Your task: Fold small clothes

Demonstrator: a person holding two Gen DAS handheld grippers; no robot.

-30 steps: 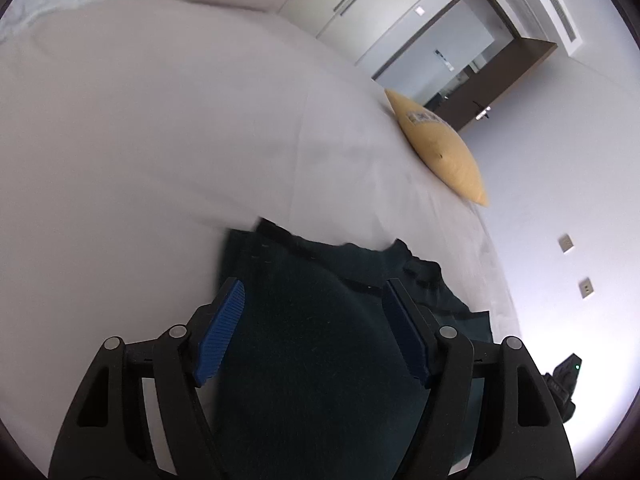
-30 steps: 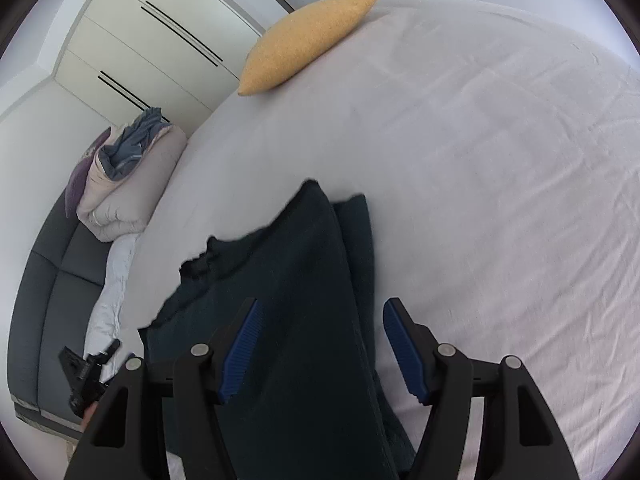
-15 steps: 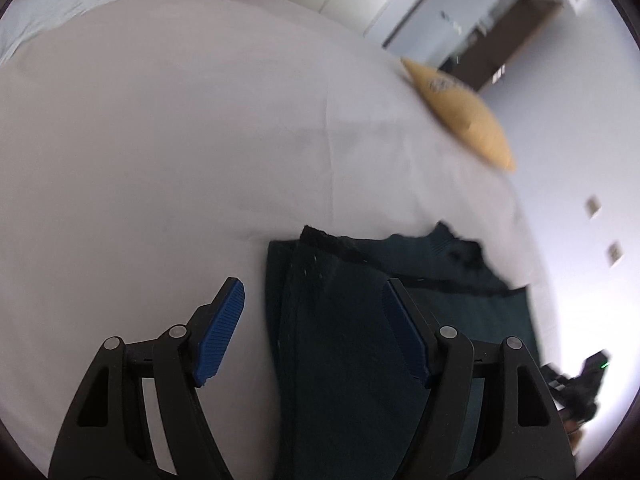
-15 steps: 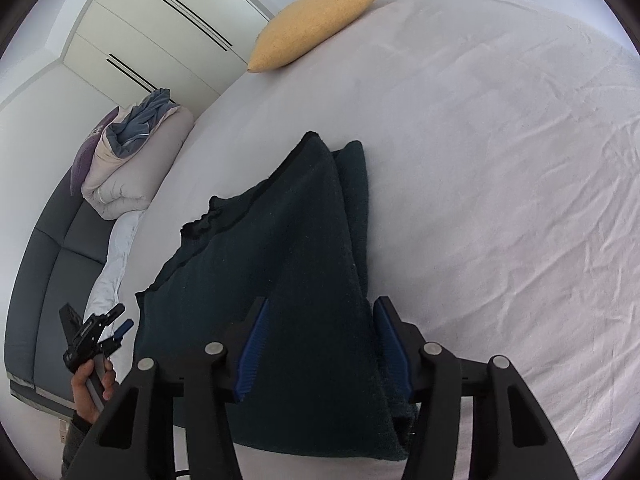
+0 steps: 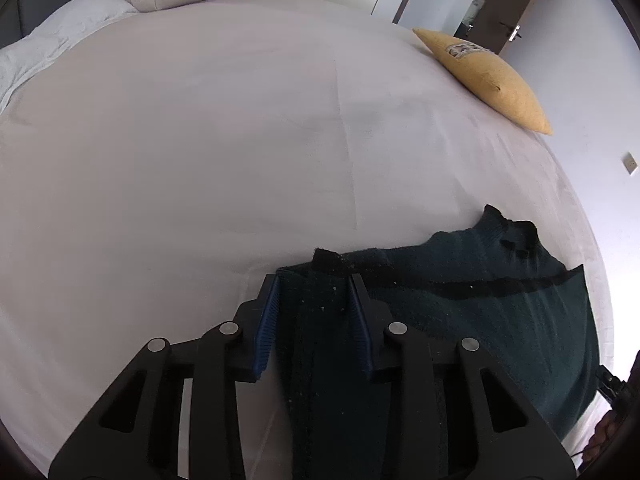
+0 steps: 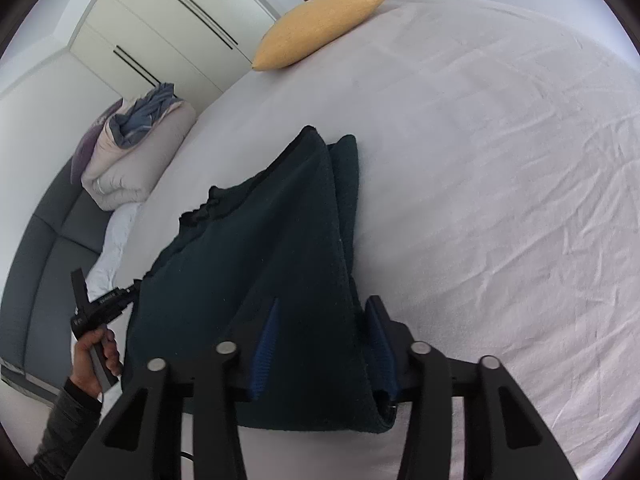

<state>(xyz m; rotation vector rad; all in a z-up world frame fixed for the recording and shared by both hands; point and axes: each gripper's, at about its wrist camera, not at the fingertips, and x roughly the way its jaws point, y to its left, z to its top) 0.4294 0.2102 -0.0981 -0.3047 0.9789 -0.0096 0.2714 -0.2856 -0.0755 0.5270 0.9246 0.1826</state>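
both grippers' jaws clamp the thick, nubby dark green garment (image 5: 460, 312) folded on the creased white sheet (image 6: 500, 160).

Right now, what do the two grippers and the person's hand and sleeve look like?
Both the left gripper and the right gripper are matte black, with angular cut-out arms, round silver bolt heads at the joints and ribbed blue pads inside the fingers. From the right wrist view, the left tool has a black pistol-style handle, held by a bare hand in a grey sleeve. No markings are readable.
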